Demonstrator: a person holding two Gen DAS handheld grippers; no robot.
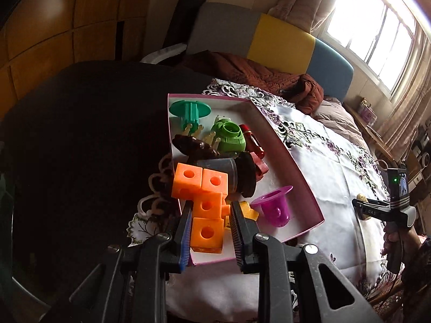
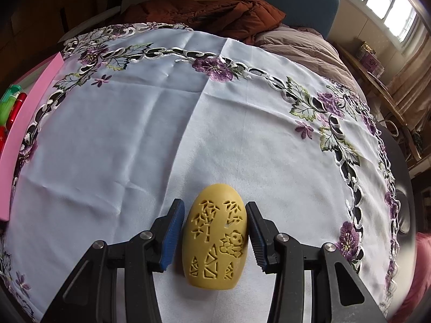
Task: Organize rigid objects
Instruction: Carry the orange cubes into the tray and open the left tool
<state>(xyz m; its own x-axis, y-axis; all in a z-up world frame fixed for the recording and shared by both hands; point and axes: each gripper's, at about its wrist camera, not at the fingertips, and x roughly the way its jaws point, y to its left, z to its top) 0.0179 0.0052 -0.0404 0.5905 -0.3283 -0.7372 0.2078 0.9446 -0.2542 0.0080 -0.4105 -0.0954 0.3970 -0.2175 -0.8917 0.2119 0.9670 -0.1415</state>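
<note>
In the left wrist view my left gripper [image 1: 211, 210] is shut on an orange block piece [image 1: 204, 202] made of joined holed cubes, held over the near end of a pink-rimmed white box [image 1: 293, 167]. The box holds a teal spool [image 1: 190, 110], a green toy [image 1: 229, 136], a red piece [image 1: 254, 145], a dark cylinder [image 1: 229, 175] and a purple cup [image 1: 274, 204]. In the right wrist view my right gripper [image 2: 214, 212] is open around a yellow carved egg [image 2: 215, 239] that lies on the white embroidered cloth [image 2: 134, 121]; small gaps show at both pads.
The pink box edge [image 2: 27, 123] lies at the far left of the right wrist view. A rust-brown quilt [image 2: 210, 13] and pillows lie beyond the cloth. The right gripper and hand show at the right of the left wrist view [image 1: 388, 210].
</note>
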